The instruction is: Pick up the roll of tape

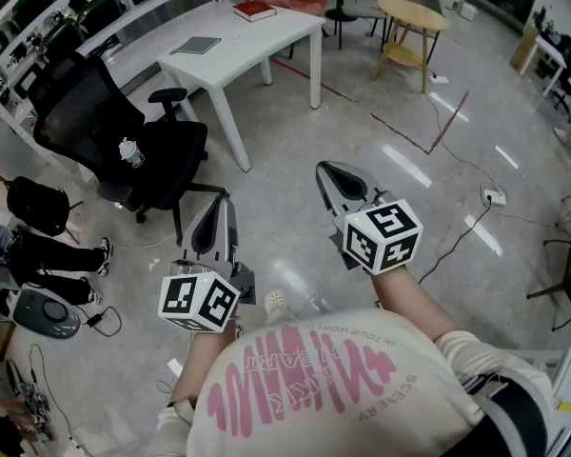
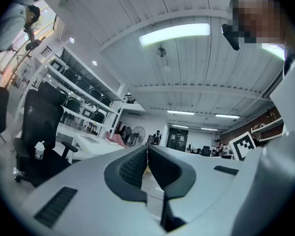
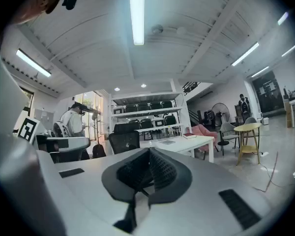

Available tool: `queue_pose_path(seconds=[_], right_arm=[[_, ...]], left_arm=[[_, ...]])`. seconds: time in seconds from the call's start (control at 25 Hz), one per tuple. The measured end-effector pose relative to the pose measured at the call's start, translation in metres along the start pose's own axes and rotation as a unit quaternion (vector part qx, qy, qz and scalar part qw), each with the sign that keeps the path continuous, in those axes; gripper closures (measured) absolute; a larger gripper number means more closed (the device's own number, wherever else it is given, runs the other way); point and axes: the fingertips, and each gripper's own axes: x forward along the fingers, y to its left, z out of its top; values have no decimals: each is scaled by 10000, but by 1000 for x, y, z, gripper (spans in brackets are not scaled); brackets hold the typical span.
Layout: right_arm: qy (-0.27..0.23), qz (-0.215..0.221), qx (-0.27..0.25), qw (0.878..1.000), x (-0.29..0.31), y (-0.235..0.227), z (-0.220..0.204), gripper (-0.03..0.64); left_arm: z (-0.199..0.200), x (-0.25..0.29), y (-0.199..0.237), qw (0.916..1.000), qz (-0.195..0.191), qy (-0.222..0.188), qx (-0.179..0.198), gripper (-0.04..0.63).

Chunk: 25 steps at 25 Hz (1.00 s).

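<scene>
No roll of tape shows in any view. In the head view my left gripper (image 1: 219,204) and right gripper (image 1: 329,171) are held level over the grey floor, in front of the person's chest, each with its marker cube toward the body. The left gripper (image 2: 147,149) has its ribbed pads closed together with nothing between them. The right gripper (image 3: 150,152) is likewise shut and empty. Both point out across the room toward the white table (image 1: 266,36).
A black office chair (image 1: 95,127) with a small bottle (image 1: 128,152) on its seat stands at the left. The table carries a red book (image 1: 254,9) and a grey notebook (image 1: 197,45). A yellow side table (image 1: 412,15), a floor socket (image 1: 493,196) with cables and a black bag (image 1: 36,206) lie around.
</scene>
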Motion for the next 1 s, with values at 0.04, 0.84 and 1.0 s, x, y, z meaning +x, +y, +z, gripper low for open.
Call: queue_pose_path(seconds=[0.04,0.84,1.0], right_arm=[[-4,-4,5,10000,0,1,-1,601],[21,-51,239,9997,66,-17,-7,601],[-52,-87,409,9991,106,-29,11,601]], left_arm=[[-1,-1,1,10000,0,-3,3,571],[-1,43,54,9999,-11,36,-165,571],[18,78,80,9998,-94,-61,-153,571]])
